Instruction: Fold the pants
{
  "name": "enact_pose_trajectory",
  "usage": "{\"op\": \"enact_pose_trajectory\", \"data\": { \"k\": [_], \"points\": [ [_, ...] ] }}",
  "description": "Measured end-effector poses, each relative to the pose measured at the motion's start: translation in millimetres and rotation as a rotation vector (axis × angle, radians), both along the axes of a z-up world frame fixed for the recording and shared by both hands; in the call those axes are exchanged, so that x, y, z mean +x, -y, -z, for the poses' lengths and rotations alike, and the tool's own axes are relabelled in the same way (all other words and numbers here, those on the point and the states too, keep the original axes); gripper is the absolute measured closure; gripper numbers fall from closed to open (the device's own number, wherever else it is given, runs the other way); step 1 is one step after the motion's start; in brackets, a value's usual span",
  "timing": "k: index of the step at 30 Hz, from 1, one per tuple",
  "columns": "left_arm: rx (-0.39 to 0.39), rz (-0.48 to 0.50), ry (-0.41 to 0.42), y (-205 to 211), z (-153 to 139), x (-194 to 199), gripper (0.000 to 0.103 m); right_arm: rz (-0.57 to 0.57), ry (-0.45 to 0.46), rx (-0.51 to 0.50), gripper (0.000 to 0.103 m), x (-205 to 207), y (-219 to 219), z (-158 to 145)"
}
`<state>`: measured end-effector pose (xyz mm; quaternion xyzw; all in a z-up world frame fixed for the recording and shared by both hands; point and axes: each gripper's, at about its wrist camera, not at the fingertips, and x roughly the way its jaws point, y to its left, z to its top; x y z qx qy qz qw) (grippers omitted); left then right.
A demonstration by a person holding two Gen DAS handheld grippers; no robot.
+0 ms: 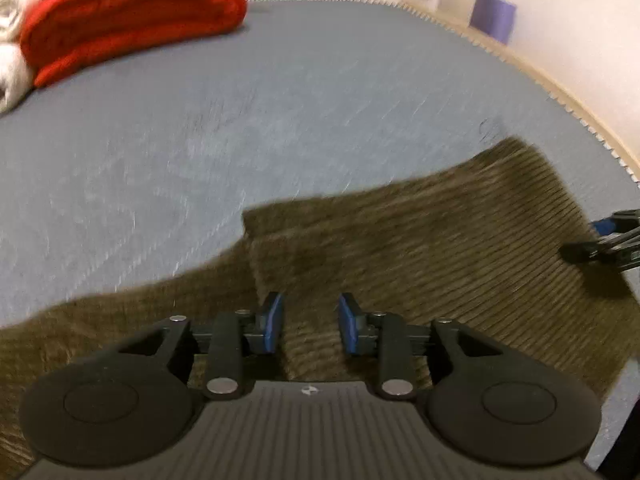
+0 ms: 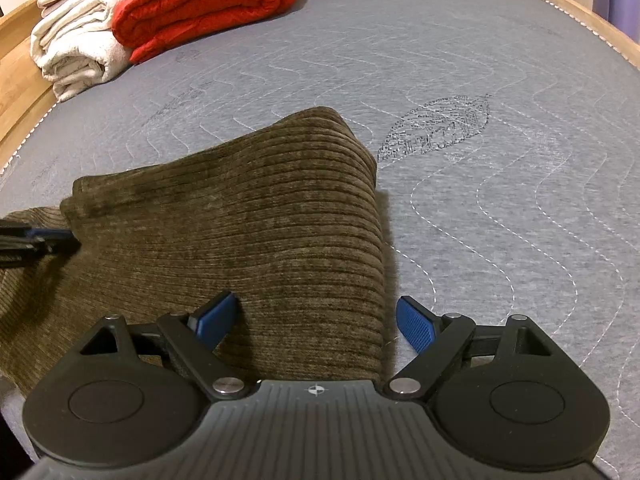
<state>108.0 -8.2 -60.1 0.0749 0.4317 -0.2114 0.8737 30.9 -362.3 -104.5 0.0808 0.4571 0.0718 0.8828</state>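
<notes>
Olive-brown corduroy pants (image 2: 248, 220) lie folded on a grey quilted mattress (image 2: 480, 80); they also show in the left wrist view (image 1: 420, 248). My left gripper (image 1: 310, 326) is open just above the pants, its blue pads apart with nothing between them. It shows at the left edge of the right wrist view (image 2: 36, 240). My right gripper (image 2: 316, 320) is wide open over the pants' right folded edge, holding nothing. It shows at the right edge of the left wrist view (image 1: 600, 244).
A rolled red blanket (image 2: 200, 4) and folded white towels (image 2: 76, 44) lie at the mattress's far left. A wooden bed frame (image 2: 16, 80) borders the mattress (image 1: 280, 100). A purple object (image 1: 492, 16) stands by the wall at the far right.
</notes>
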Motion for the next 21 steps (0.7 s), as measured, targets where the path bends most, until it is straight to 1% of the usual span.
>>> {"op": "enact_pose_trajectory", "data": {
  "k": [3,5,7,9,10,11,12,13,15,18,20,21],
  "points": [
    [-0.045,0.034,0.021,1,-12,-10,0.066,0.009,0.005,0.001,0.016,-3,0,-1],
    [-0.049,0.069,0.022,3,-17,-21,0.065,0.014,0.011,-0.003,0.016,-5,0,-2],
    [-0.041,0.106,0.023,3,-17,-31,0.055,0.025,0.02,-0.004,0.016,-9,2,-4],
    [-0.036,0.155,0.004,2,-13,-32,0.048,0.039,0.021,0.0,0.016,-14,4,-5],
    [-0.011,0.166,-0.024,5,-7,-33,0.048,0.048,0.017,0.007,0.016,-16,6,-4],
    [0.039,0.152,-0.05,5,5,-31,0.048,0.055,0.009,0.017,0.015,-18,7,-2],
    [0.09,0.137,-0.06,5,14,-30,0.037,0.064,-0.003,0.03,0.015,-19,7,0],
    [0.093,0.125,-0.074,3,18,-28,0.034,0.075,-0.016,0.04,0.015,-20,8,2],
    [0.051,0.09,-0.098,-2,14,-25,0.034,0.115,-0.046,0.064,0.015,-23,11,2],
    [0.06,0.071,-0.027,-2,-2,-31,0.034,0.161,-0.057,0.048,0.015,-33,7,-9],
    [0.026,0.073,0.013,-1,-11,-35,0.03,0.183,-0.058,0.032,0.014,-43,1,-13],
    [0.012,0.072,0.031,0,-15,-37,0.024,0.188,-0.059,0.034,0.013,-49,-3,-12]
  ]
}}
